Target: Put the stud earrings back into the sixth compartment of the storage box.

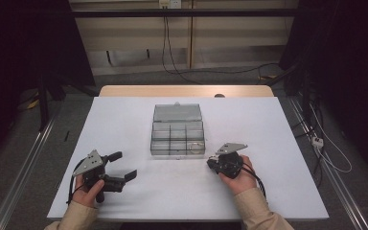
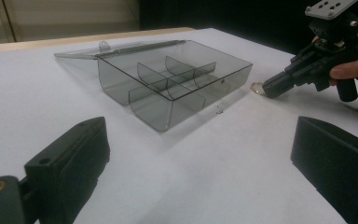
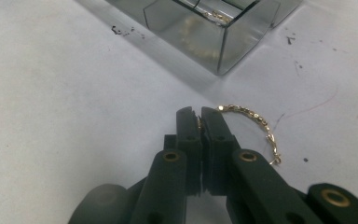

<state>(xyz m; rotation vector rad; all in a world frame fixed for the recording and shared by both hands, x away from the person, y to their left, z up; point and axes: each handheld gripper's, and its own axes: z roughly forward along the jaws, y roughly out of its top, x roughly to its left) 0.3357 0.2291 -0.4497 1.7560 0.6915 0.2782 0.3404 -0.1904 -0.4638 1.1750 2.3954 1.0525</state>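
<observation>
Tabletop [image 1: 124, 120]: white, rectangular, carrying everything listed. Clear compartment box [image 1: 177, 136]: set at the tabletop's middle, lid laid open toward the far edge, dividers visible; a second gold chain is seen inside its near right compartment in the right gripper view. Left gripper [image 1: 124, 165]: held near the near left corner, well apart from the box, jaws spread wide with nothing between them. Right gripper [image 3: 200, 116]: held just off the box's near right corner, jaws pressed together on one end of the chain. Gold chain [image 3: 256, 123]: lying on the tabletop, curving away from the jaw tips to the side of the right gripper, its free end with the clasp trailing back toward the near edge. The open compartment is judged to lie just ahead of the right gripper's tips, so the right hand is the nearer one for any transfer into the box.
</observation>
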